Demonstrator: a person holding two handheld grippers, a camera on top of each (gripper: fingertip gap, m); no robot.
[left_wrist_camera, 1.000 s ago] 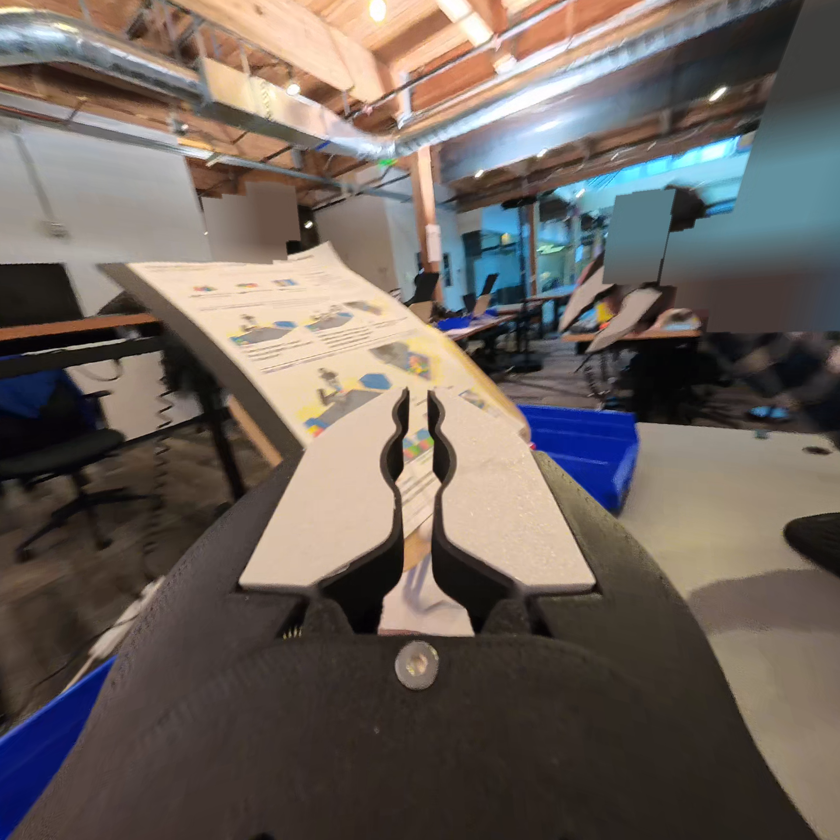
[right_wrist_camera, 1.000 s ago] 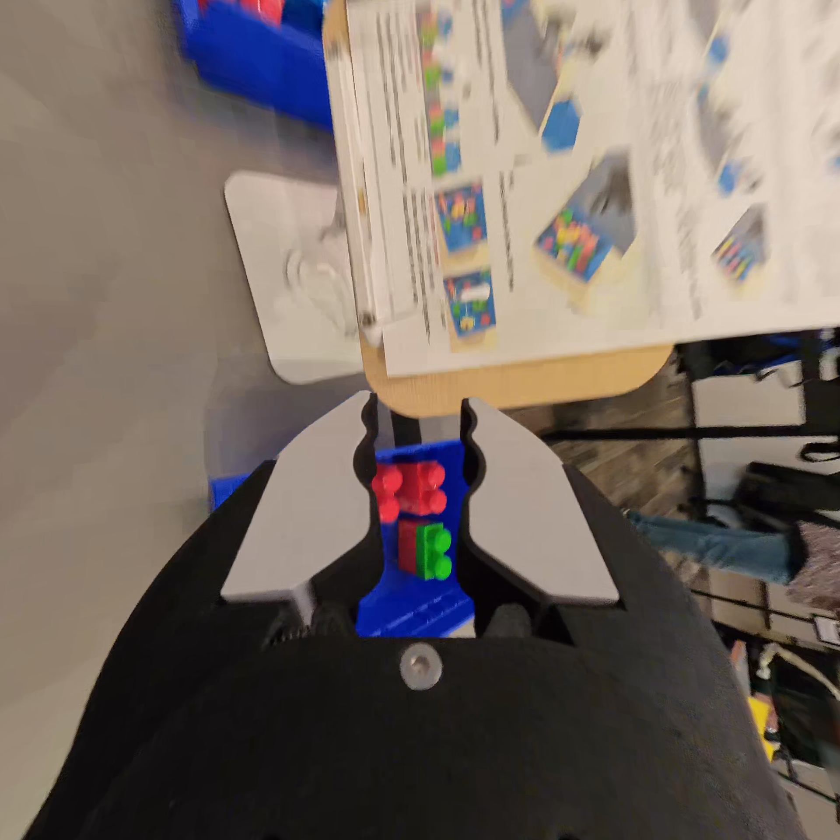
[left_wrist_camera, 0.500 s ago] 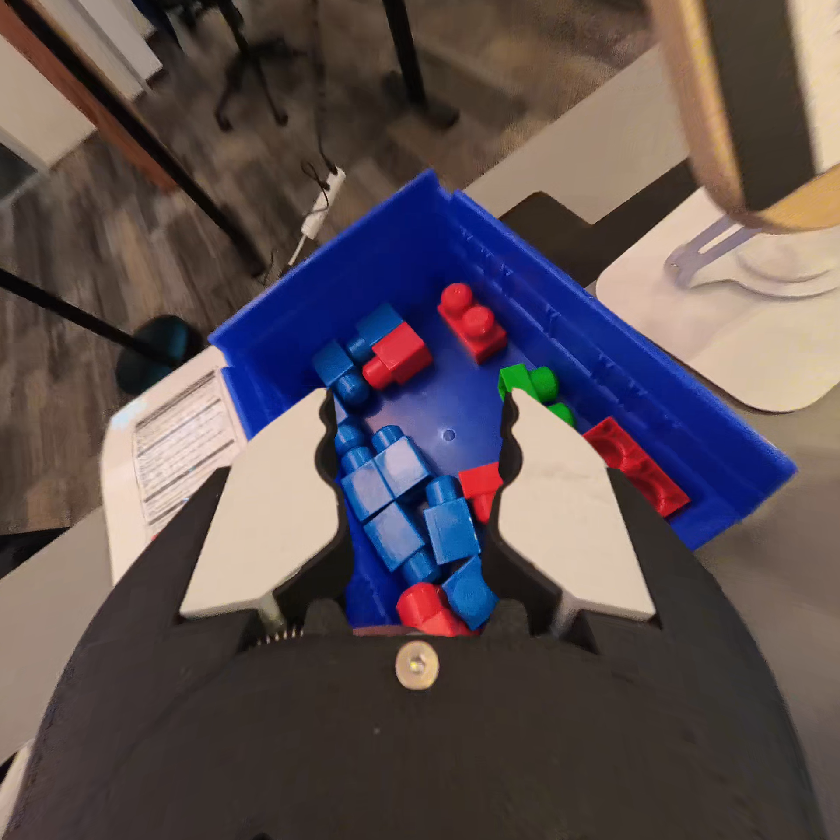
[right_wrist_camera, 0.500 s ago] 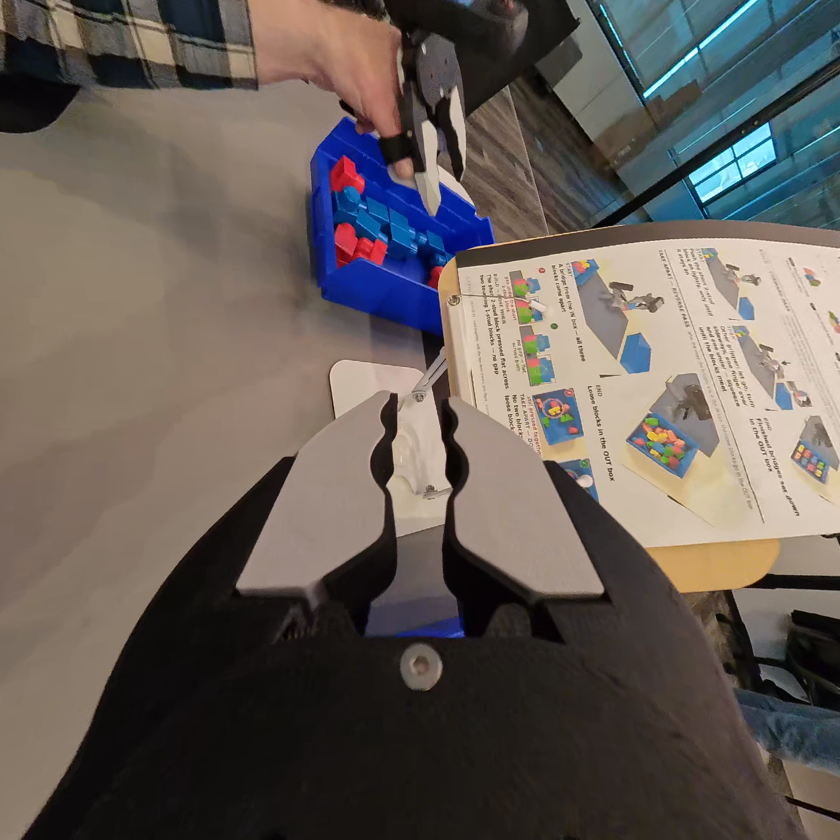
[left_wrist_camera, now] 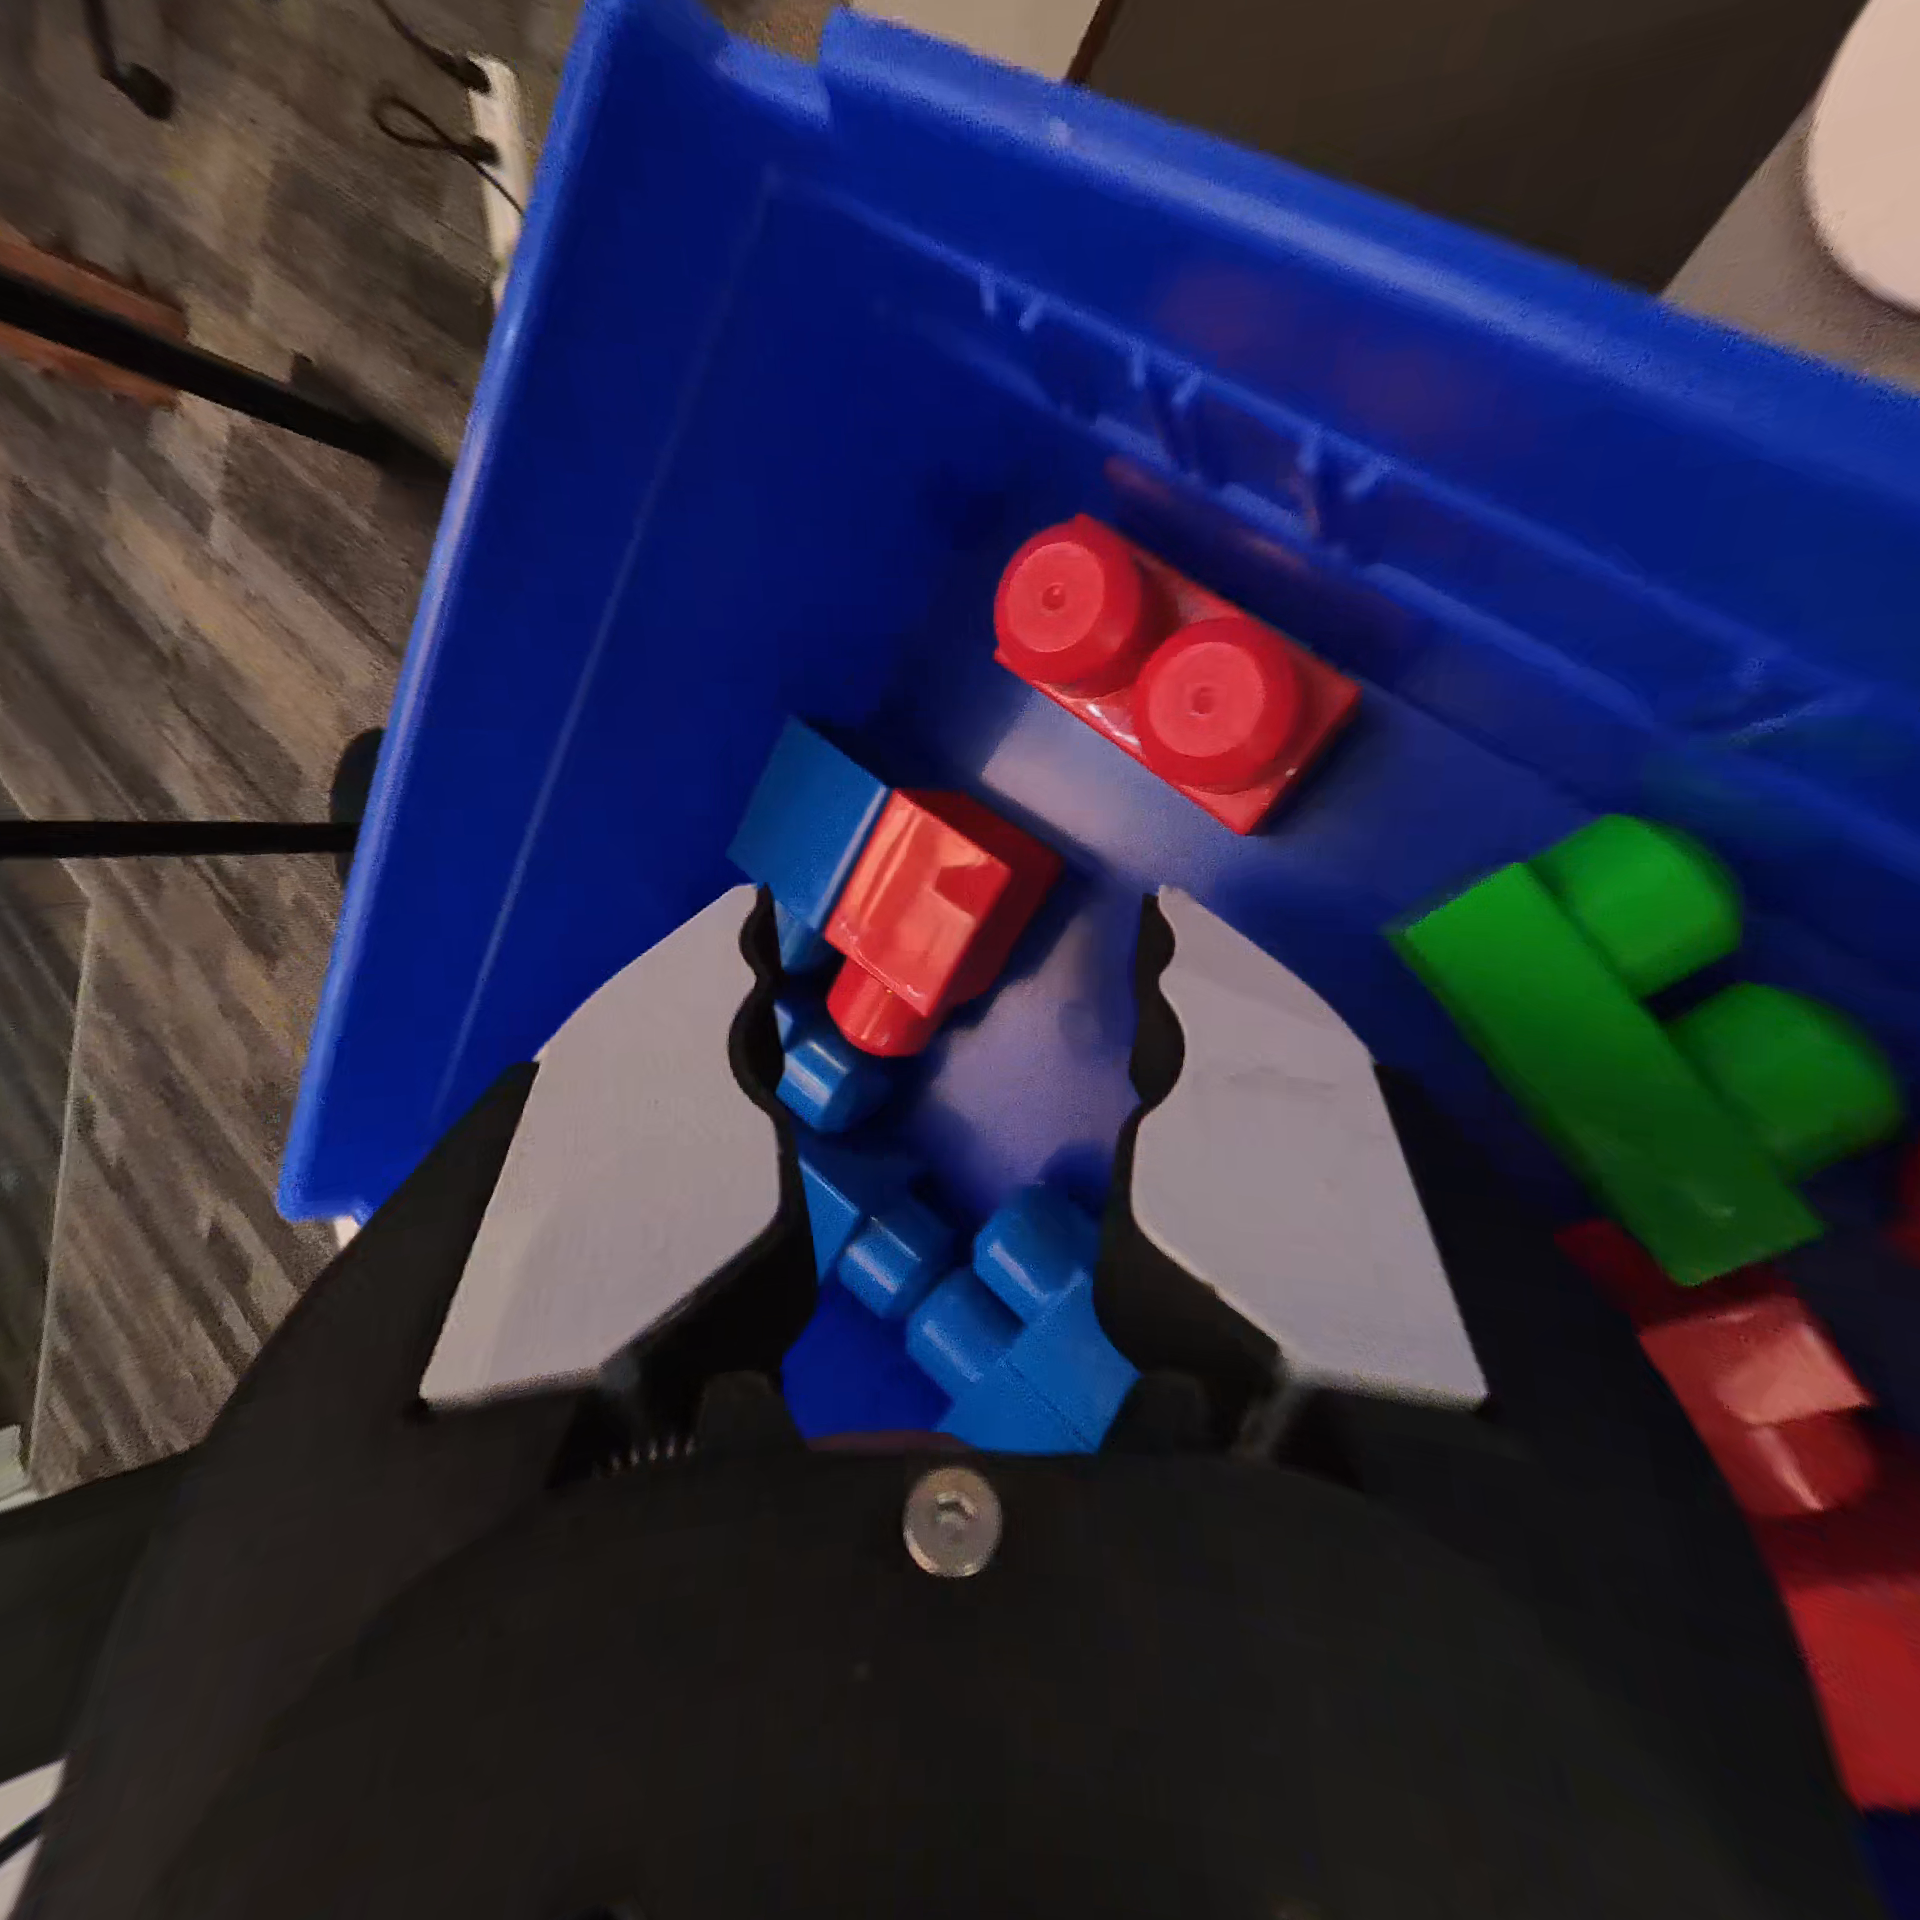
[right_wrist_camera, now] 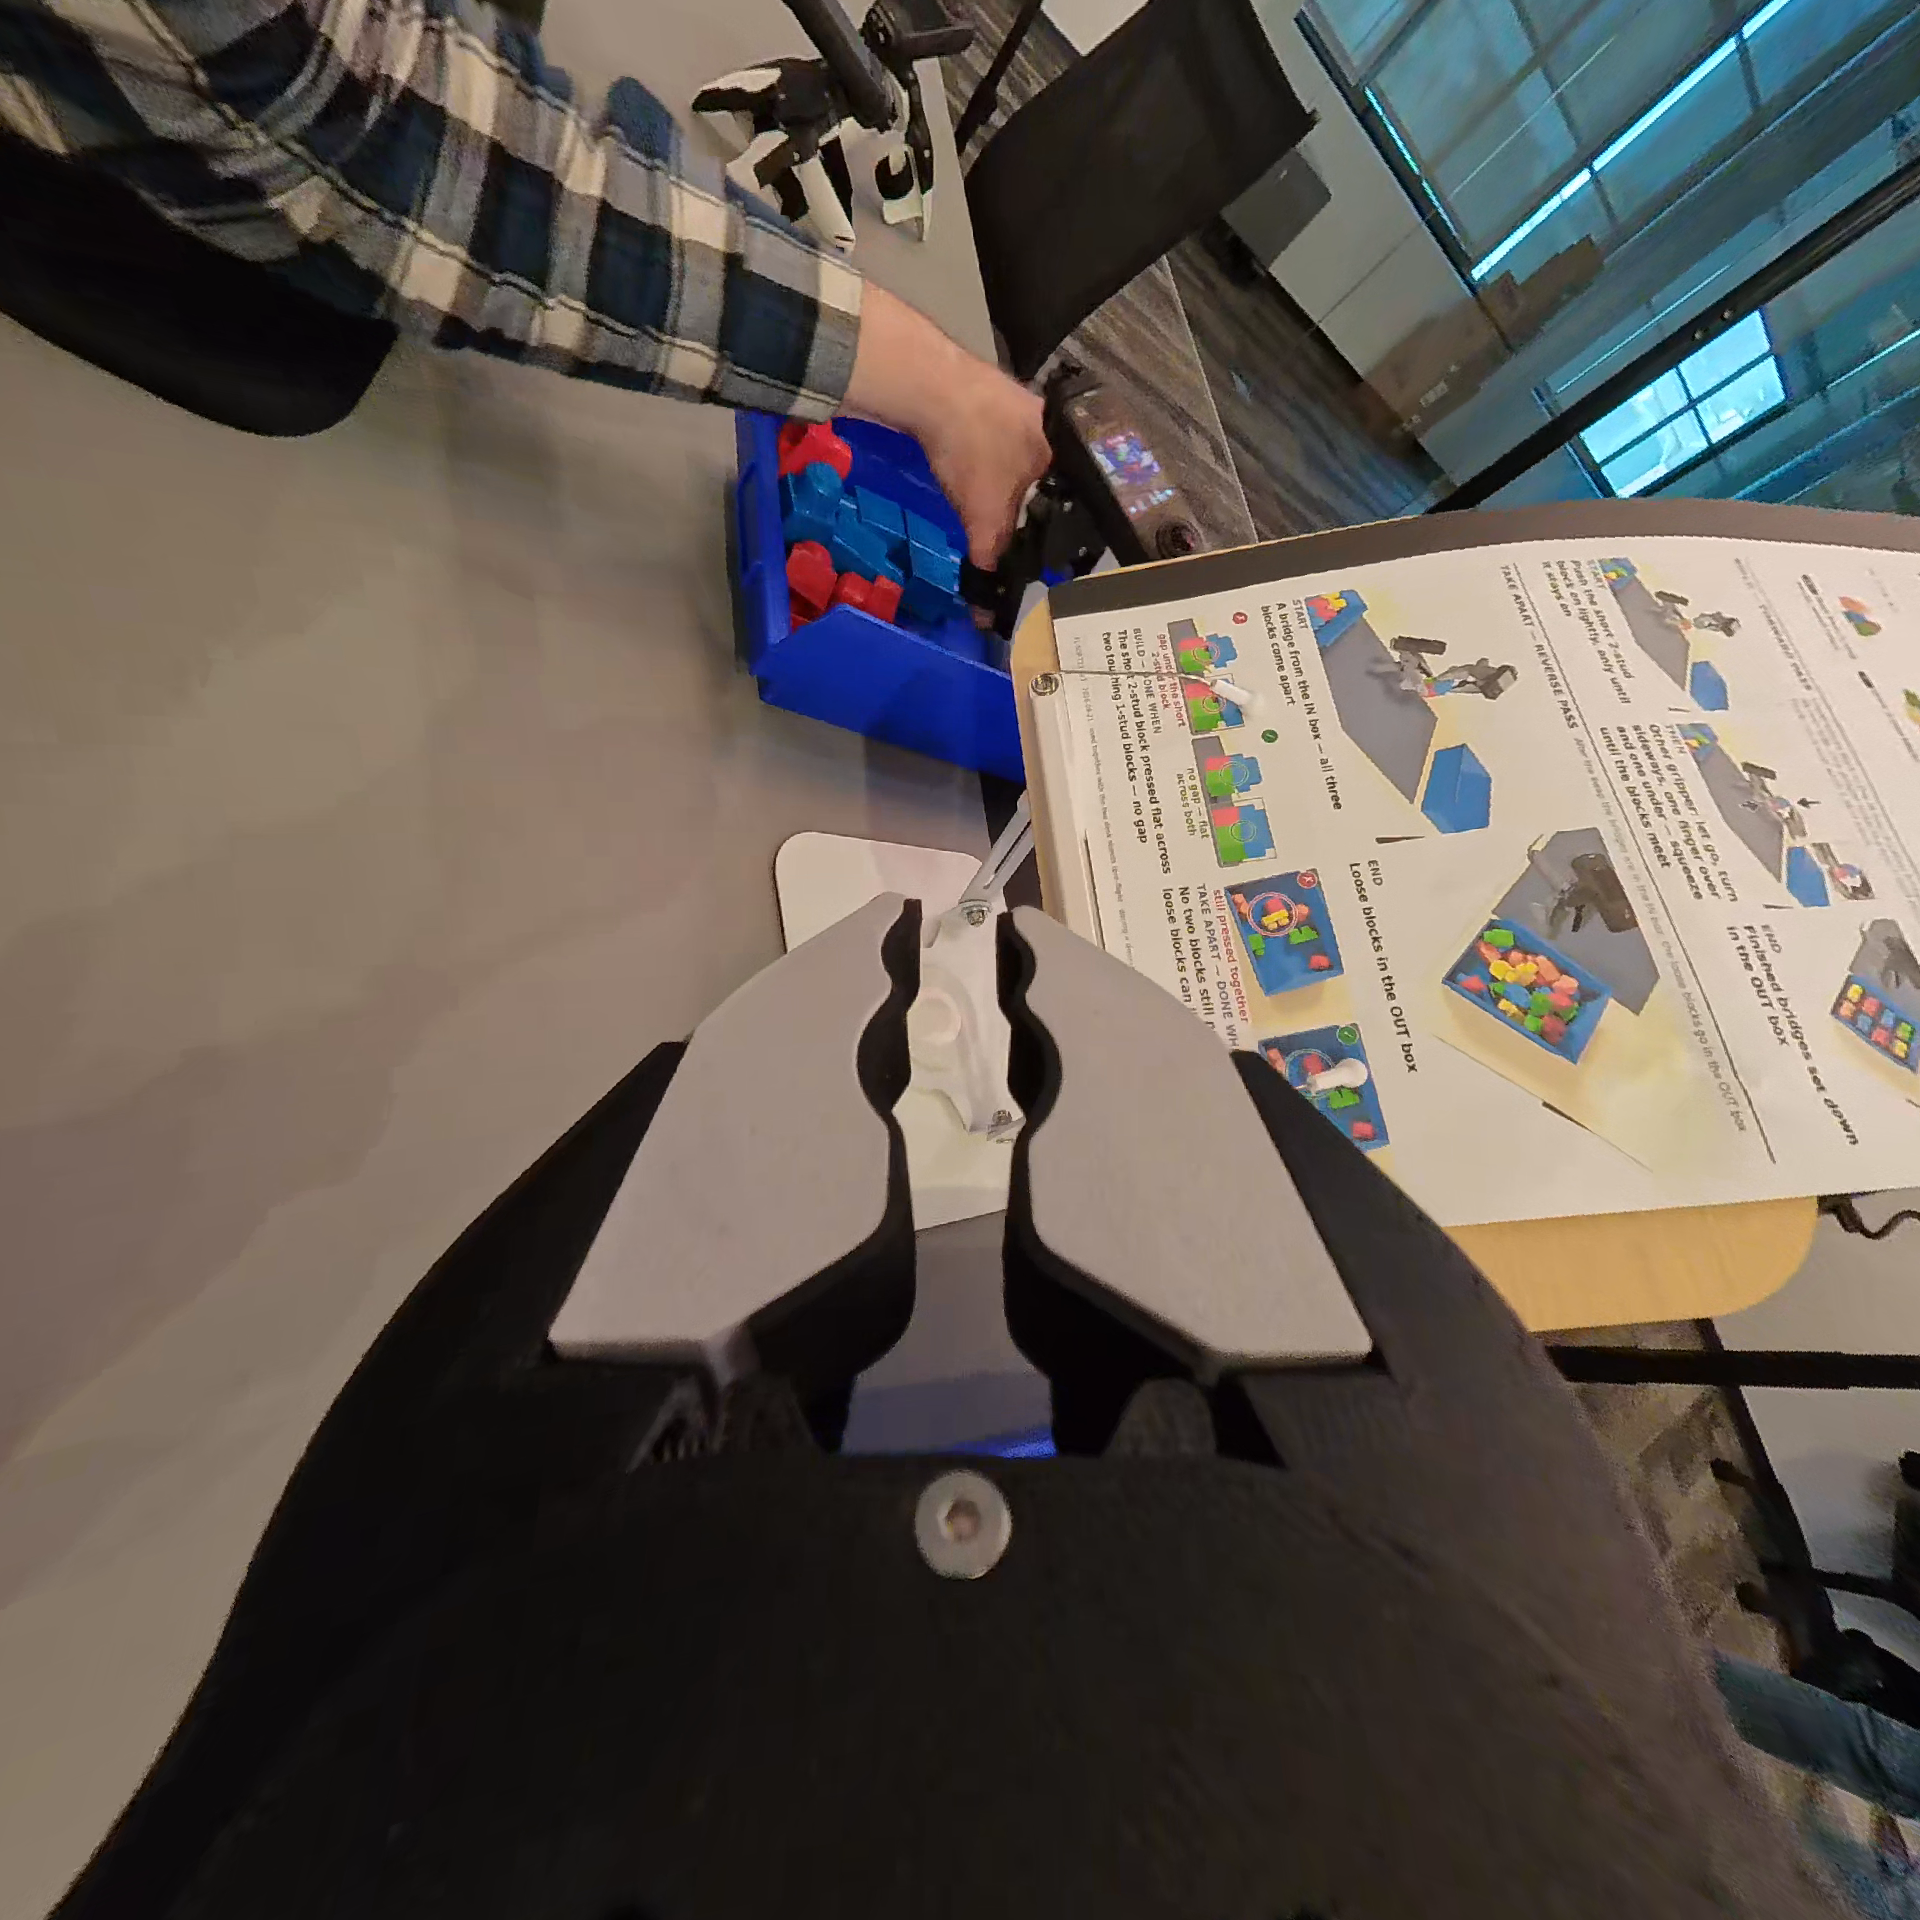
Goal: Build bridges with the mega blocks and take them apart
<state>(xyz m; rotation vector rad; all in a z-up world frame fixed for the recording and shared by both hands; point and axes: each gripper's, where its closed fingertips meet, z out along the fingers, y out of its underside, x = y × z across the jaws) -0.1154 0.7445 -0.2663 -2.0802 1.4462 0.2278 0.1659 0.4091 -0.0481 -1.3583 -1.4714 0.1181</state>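
Left gripper (left_wrist_camera: 951, 914), jaws wide apart, hangs over a red block (left_wrist_camera: 935, 914) in the blue bin (left_wrist_camera: 644, 499); right gripper (right_wrist_camera: 956, 920), jaws narrowly apart, grips nothing.

One blue bin (left_wrist_camera: 665, 436) holds the blocks. In the left wrist view it shows three red blocks (left_wrist_camera: 1174, 665), one green block (left_wrist_camera: 1621, 1039) and at least four blue blocks (left_wrist_camera: 810, 831); blur hides any more. On the tabletop (right_wrist_camera: 364, 831): one instruction board (right_wrist_camera: 1507, 831) and one white stand base (right_wrist_camera: 862, 873). Two tools (right_wrist_camera: 958, 920) in all.

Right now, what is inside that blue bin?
The blue bin holds loose red blocks, blue blocks and a green one. The open left hand-held gripper covers others.
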